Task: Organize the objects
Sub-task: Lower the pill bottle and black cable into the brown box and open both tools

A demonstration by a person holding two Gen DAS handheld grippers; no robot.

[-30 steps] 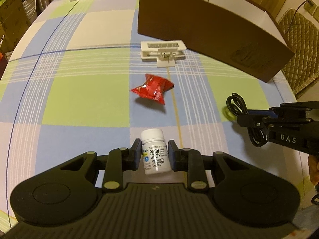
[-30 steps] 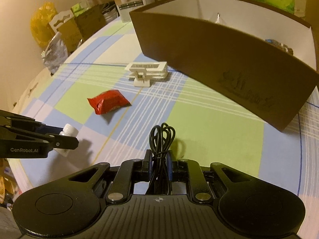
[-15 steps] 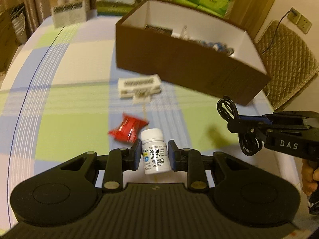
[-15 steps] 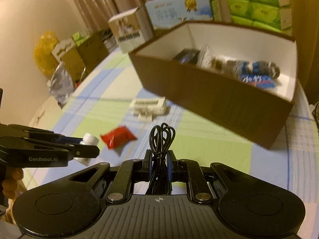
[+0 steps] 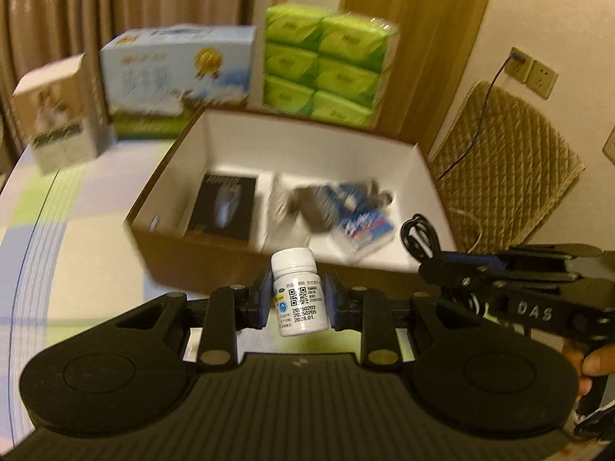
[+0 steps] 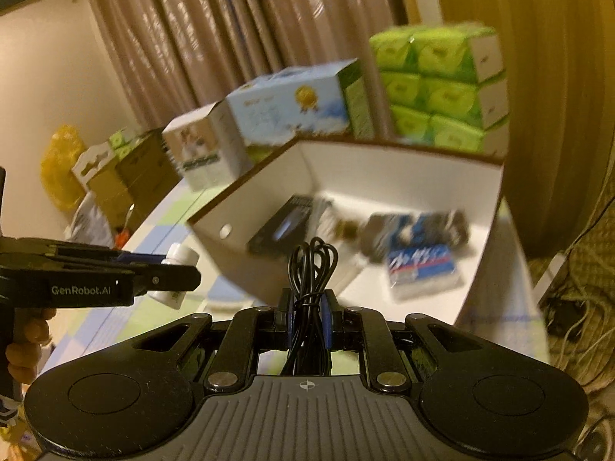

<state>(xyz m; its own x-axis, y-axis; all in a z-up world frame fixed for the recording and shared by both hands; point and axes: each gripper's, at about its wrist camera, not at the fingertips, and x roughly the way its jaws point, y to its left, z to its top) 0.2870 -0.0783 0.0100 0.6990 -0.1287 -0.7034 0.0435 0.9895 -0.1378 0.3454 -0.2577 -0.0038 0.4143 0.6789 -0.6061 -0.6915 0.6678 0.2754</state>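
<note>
The small white plastic pill bottle [image 5: 299,295] with a printed label sits upright between the pads of the left gripper [image 5: 299,299], which is pinched onto its sides; it is held in the air just short of the near wall of the box. In the right wrist view the same bottle [image 6: 177,269] shows tilted behind the left gripper's fingers [image 6: 169,273]. The coiled black cable [image 6: 310,292] is clamped between the blue pads of the right gripper [image 6: 309,320], its loops standing up above the fingertips. From the left wrist view that cable [image 5: 421,240] and the right gripper [image 5: 442,269] are over the right end of the box's near wall.

The open brown cardboard box with a white interior [image 5: 307,142] stands on the tabletop [image 5: 77,238] covered by a checked cloth of blue, green and cream. Inside it, a black flat carton [image 5: 225,207] lies at the left, and blurred packets, one blue and white [image 5: 365,230], lie at the right.

Beyond the box's far wall stand a pale blue printed carton [image 5: 177,80], a stack of green tissue packs [image 5: 330,65] and, toward the left edge, a small white carton [image 5: 61,111]. A brown curtain [image 6: 215,38] hangs behind. A hand [image 6: 27,342] grips the left gripper's handle; fingers [image 5: 599,361] show at the right gripper's handle.
</note>
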